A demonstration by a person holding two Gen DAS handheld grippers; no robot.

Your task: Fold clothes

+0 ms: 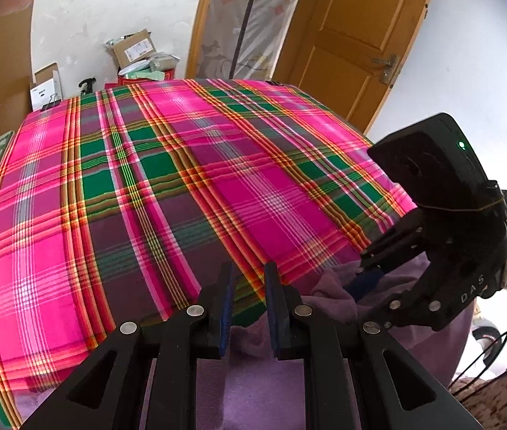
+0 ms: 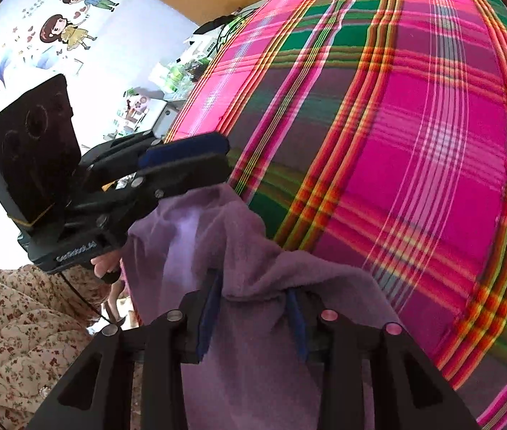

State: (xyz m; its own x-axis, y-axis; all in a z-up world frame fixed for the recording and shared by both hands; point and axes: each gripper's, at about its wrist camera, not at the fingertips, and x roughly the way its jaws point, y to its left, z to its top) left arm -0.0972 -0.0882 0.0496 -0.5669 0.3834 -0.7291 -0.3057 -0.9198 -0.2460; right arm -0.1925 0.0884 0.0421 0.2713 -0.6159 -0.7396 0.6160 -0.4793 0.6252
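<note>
Purple garment (image 2: pixel 253 251) is lying bunched at the near edge of the bench (image 1: pixel 181 179), which is wearing a pink-green plaid cover; part of the garment is hanging off the near side.

Right tongs (image 2: pixel 251 317) are standing apart with fleece draped over and between the pads, not clamping it.

Left tongs (image 1: pixel 248 308) are also apart, hovering over the garment's far edge, gripping nothing.

Fabric is looking like soft, light fleece: limp, no stiffness, likely sagging and bunching when lifted, but napped enough that it shouldn't be slipping from the pads.

Best hold, I'd judge: pinching a single-layer edge or corner with each set of tongs, well apart, so it's spreading flat.
</note>
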